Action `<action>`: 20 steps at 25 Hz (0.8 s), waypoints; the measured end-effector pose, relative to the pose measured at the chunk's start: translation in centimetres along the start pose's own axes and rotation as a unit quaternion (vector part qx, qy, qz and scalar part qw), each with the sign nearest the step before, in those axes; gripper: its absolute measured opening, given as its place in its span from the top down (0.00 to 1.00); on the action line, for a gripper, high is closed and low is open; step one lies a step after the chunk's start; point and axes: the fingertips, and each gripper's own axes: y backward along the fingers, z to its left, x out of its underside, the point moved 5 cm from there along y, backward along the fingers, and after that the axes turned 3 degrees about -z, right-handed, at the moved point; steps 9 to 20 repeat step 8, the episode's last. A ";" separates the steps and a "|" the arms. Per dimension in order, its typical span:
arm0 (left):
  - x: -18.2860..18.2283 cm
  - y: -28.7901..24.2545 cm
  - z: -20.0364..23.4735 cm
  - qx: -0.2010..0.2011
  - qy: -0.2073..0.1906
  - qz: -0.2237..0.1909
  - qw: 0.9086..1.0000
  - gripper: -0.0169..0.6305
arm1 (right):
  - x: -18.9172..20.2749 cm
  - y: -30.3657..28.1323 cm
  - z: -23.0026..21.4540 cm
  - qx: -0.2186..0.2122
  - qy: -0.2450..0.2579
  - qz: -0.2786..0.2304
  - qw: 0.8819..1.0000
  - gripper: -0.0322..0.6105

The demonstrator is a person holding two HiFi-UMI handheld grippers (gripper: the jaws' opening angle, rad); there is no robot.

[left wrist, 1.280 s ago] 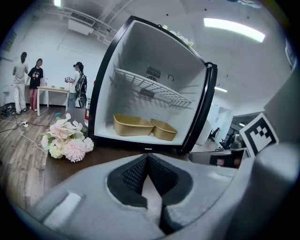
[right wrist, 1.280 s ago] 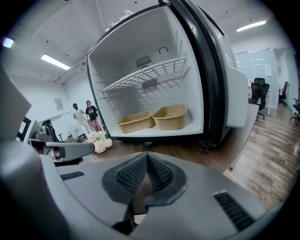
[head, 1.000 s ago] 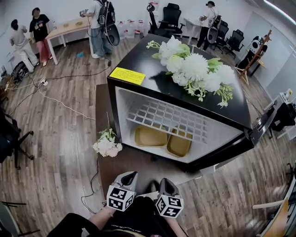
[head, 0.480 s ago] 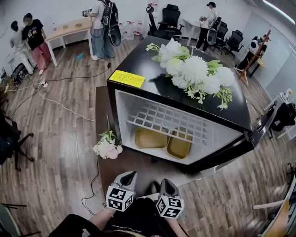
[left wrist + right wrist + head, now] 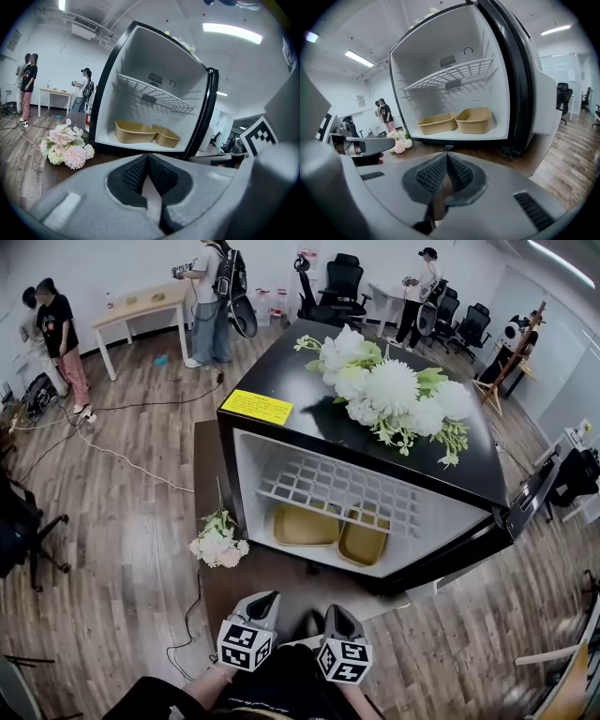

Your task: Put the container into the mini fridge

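**Background person shifted; grippers unmoved and closed**

Only the background has changed since the earlier frame: the person in the black shirt [image 5: 52,320] has stepped nearer the left edge. Both grippers have kept their positions.

- The left gripper [image 5: 263,599] has its ribbed black pads pressed together, with nothing between them.
- The right gripper [image 5: 336,613] is likewise closed and empty. Both have smooth grey moulded bodies.
- The fridge [image 5: 281,381] is a glossy black box with a white interior. Its door [image 5: 539,488] is swung open at the right.
- Two tan containers [image 5: 305,526], shallow with rounded corners, sit side by side on the interior floor beneath the white wire shelf [image 5: 337,488].
- White flowers [image 5: 394,390] and a yellow label [image 5: 258,407] lie on the fridge top.
- A pink bouquet [image 5: 217,540] lies on the dark wooden table [image 5: 208,456] beside the fridge.
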 end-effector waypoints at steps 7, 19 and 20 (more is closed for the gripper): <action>-0.1 0.1 0.1 -0.003 0.002 -0.003 1.000 0.96 | -0.1 -0.1 0.1 -0.004 0.002 -0.001 1.000 0.94; -0.1 0.1 0.1 -0.003 0.002 -0.004 1.000 0.96 | -0.1 -0.1 0.1 -0.004 0.002 0.000 1.000 0.94; -0.1 0.1 0.1 -0.003 0.002 -0.004 1.000 0.96 | -0.1 -0.1 0.1 -0.004 0.002 0.000 1.000 0.94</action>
